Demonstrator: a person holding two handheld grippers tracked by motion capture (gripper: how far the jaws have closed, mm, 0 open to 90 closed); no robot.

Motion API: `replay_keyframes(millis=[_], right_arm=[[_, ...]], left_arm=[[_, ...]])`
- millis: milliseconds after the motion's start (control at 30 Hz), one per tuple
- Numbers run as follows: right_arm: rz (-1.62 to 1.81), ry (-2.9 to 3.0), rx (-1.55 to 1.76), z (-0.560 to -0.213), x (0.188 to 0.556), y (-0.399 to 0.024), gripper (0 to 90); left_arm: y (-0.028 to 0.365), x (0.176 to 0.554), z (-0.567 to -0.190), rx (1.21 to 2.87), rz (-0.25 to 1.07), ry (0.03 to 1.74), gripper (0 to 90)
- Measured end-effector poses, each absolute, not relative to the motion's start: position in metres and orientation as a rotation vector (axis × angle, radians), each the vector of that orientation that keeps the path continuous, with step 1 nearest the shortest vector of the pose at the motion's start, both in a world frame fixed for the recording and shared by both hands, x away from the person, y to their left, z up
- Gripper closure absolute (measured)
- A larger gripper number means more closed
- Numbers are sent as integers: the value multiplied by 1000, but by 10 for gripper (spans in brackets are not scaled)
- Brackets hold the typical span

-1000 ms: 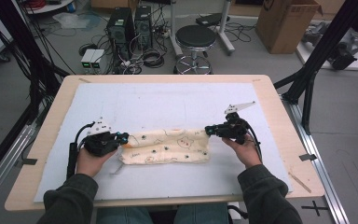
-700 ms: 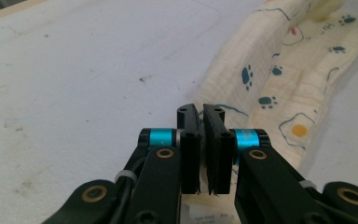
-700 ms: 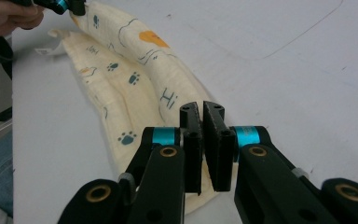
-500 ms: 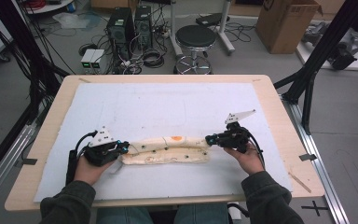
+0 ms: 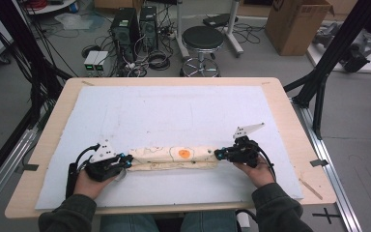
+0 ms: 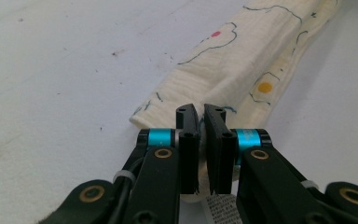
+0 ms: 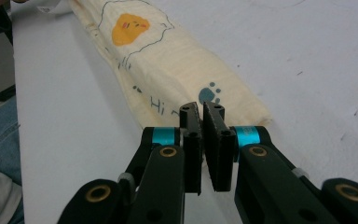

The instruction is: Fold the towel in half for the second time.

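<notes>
Right gripper view puts us very close to the cloth (image 7: pixel 177 60), and here we can read the blue letters "Hi" printed on it, next to a little blue paw print and an orange blob inside a wavy line. The right gripper (image 7: pixel 201 116) has its two black jaws squeezed together on the end of the cloth, with just a thin bit of cream fabric between them. In the left gripper view we see the other end of the cloth (image 6: pixel 242 60), with a red dot, an orange dot and blue wavy lines, but no letters we can read. A small white tag (image 6: pixel 221 207) with tiny print sticks out under the jaws there; the print is too small for us to read. The left gripper (image 6: pixel 200 119) is also pinched tight on the cloth's edge. The high view shows what the close views cannot: the cloth (image 5: pixel 174 157) is folded into one long thin strip and lies across the near part of the white mat (image 5: pixel 174 111) on the wooden table (image 5: pixel 290 111), stretched between the left gripper (image 5: pixel 124 161) and the right gripper (image 5: pixel 218 153). Behind the table we see a black round stool (image 5: pixel 203 38) and a brown box (image 5: pixel 299 24) on the floor.
</notes>
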State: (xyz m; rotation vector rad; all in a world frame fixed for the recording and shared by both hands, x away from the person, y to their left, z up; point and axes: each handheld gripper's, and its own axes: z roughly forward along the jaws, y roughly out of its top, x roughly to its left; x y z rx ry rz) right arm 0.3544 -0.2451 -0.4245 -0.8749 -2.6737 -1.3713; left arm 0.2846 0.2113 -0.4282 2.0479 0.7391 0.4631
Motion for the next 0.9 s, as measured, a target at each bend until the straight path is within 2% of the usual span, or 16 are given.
replay_keyframes(millis=[667, 800, 900], right_arm=[[-1346, -2702, -881, -437, 341, -243, 835], [-1351, -2706, -886, -438, 339, -243, 806], [-1355, -2698, -914, -439, 338, -245, 743]], left_arm=[[212, 273, -439, 2097, 464, 716, 833], [212, 272, -440, 2103, 450, 710, 797], [214, 271, -439, 2093, 425, 714, 724]])
